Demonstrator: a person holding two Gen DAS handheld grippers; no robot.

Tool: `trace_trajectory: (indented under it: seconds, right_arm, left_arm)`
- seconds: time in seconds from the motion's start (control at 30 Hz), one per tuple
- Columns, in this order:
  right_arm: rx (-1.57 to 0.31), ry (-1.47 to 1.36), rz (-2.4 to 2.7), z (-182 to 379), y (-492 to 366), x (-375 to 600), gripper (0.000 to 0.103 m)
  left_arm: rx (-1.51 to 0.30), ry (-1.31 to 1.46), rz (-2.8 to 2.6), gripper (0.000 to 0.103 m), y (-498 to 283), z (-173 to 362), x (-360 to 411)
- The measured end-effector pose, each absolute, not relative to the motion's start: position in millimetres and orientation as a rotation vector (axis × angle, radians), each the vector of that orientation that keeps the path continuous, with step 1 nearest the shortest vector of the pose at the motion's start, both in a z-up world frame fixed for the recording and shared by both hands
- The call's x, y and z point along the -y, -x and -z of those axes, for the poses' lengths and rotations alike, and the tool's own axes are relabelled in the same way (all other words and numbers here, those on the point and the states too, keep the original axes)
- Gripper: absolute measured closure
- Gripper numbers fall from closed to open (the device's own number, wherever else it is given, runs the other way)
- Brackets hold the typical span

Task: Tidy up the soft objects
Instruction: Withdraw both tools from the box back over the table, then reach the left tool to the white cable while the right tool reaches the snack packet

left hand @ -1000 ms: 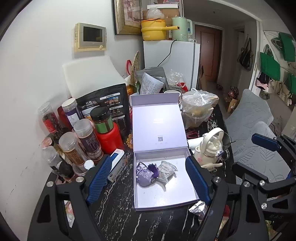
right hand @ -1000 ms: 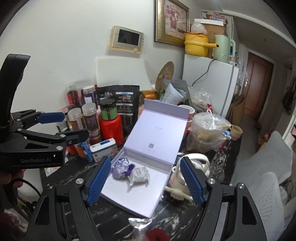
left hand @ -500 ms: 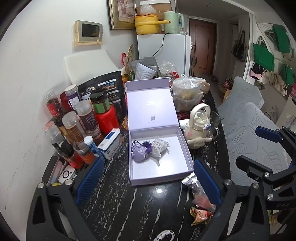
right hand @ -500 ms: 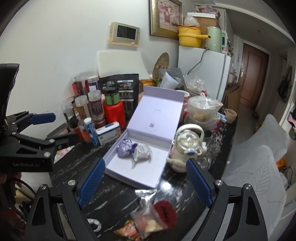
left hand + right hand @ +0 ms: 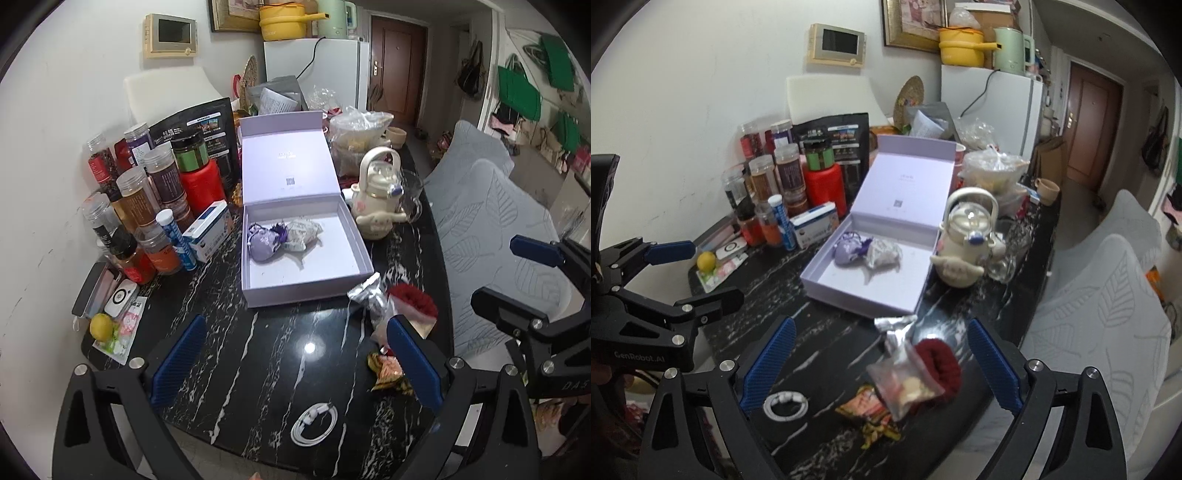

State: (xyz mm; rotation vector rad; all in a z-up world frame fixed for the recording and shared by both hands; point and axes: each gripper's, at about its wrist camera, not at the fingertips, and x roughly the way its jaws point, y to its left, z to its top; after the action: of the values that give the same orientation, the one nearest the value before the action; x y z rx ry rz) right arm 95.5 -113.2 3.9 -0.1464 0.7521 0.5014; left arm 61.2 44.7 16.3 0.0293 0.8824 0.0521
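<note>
An open lilac box (image 5: pixel 306 291) (image 5: pixel 864 306) sits mid-table, lid upright. Inside lie a purple sachet (image 5: pixel 263 242) (image 5: pixel 847 251) and a pale sachet (image 5: pixel 303 234) (image 5: pixel 882 254), touching. In front of the box are a dark red woolly item (image 5: pixel 413 301) (image 5: pixel 940 360), a silver pouch (image 5: pixel 369 299) (image 5: pixel 895 326) and a clear bag (image 5: pixel 905 384). My left gripper (image 5: pixel 297 358) is open over bare table, nothing between its fingers. My right gripper (image 5: pixel 882 365) hovers above the red item and bags with its jaws opening, touching nothing.
Jars and bottles (image 5: pixel 147 192) crowd the left wall side. A cream teapot (image 5: pixel 378 199) and a glass cup (image 5: pixel 410 195) stand right of the box. A white cable coil (image 5: pixel 314 424), a colourful wrapper (image 5: pixel 386 371) and a lemon (image 5: pixel 101 326) lie near the front. Grey cushions (image 5: pixel 498 221) border the right edge.
Both grippers have drawn back from the box toward the table's near edge and sunk lower, jaws wider. The pouches, red item and cable have come into view.
</note>
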Motion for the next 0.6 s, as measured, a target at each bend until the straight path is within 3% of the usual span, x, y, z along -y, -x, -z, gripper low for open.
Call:
trace_trajectory:
  seconds: [0.6]
  right_arm:
    - [-0.887, 0.137, -0.534, 60, -58, 112, 0.008]
  left_arm:
    - [-1.025, 0.127, -0.084, 0.003, -17, 60, -46]
